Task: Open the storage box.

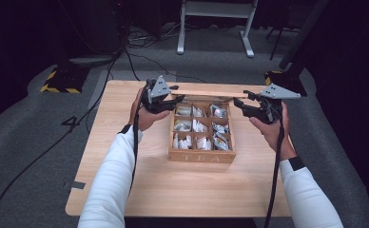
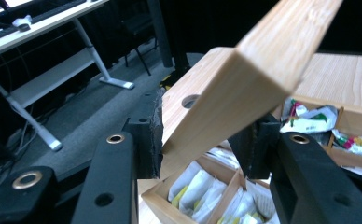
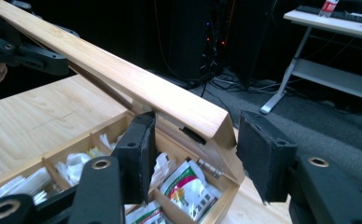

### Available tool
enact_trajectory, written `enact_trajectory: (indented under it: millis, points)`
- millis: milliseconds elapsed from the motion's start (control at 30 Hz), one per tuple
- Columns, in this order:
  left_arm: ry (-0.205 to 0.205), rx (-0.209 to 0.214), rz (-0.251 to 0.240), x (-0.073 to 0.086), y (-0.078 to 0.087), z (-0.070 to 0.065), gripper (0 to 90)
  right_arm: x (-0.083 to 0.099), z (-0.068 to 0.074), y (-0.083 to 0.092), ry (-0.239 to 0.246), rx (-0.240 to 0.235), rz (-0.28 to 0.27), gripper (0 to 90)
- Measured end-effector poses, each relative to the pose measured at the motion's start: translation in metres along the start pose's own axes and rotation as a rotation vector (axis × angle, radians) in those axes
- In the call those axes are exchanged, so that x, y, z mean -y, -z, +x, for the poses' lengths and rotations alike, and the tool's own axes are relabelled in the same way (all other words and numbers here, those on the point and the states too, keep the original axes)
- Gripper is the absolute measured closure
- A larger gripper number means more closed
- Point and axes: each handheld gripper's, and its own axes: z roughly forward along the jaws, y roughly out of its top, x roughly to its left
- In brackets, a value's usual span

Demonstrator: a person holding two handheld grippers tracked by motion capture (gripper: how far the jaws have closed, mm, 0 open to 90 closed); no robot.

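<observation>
Dark room, bench point(image 1: 125, 190) carrying a tea box point(image 1: 201, 156).
Left hand-held gripper point(image 2: 202, 144) is clamping the lid point(image 2: 244, 88); right hand-held gripper point(image 3: 195, 156) is flanking its other corner, pads apart.

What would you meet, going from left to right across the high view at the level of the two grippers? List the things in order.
Left gripper → raised wooden lid of the tea box → right gripper.
</observation>
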Motion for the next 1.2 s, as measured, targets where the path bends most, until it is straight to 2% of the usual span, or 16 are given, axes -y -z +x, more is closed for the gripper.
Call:
enact_trajectory:
  millis: [200, 567, 667, 767, 900, 1167, 1200]
  points:
    - [0.023, -0.008, -0.025, -0.002, -0.004, 0.007, 56.7, -0.007, -0.007, -0.005, -0.005, 0.007, -0.022, 49.2]
    - [0.049, -0.042, -0.047, -0.006, -0.012, 0.015, 55.2, -0.02, -0.014, -0.015, -0.006, 0.03, -0.019, 50.3]
    - [0.038, -0.068, -0.033, -0.009, -0.015, 0.016, 54.9, -0.026, -0.018, -0.019, -0.013, 0.039, -0.013, 50.5]
    - [0.053, -0.097, -0.022, -0.013, -0.019, 0.017, 53.8, -0.029, -0.021, -0.022, -0.024, 0.043, -0.009, 51.3]
    - [0.053, -0.131, -0.007, -0.016, -0.024, 0.019, 52.6, -0.033, -0.024, -0.026, -0.028, 0.059, -0.006, 52.0]
    - [0.07, -0.164, 0.014, -0.017, -0.031, 0.022, 51.5, -0.04, -0.027, -0.033, -0.04, 0.088, -0.004, 52.5]
    - [0.069, -0.182, 0.039, -0.017, -0.035, 0.022, 51.3, -0.042, -0.028, -0.036, -0.045, 0.096, -0.007, 52.6]
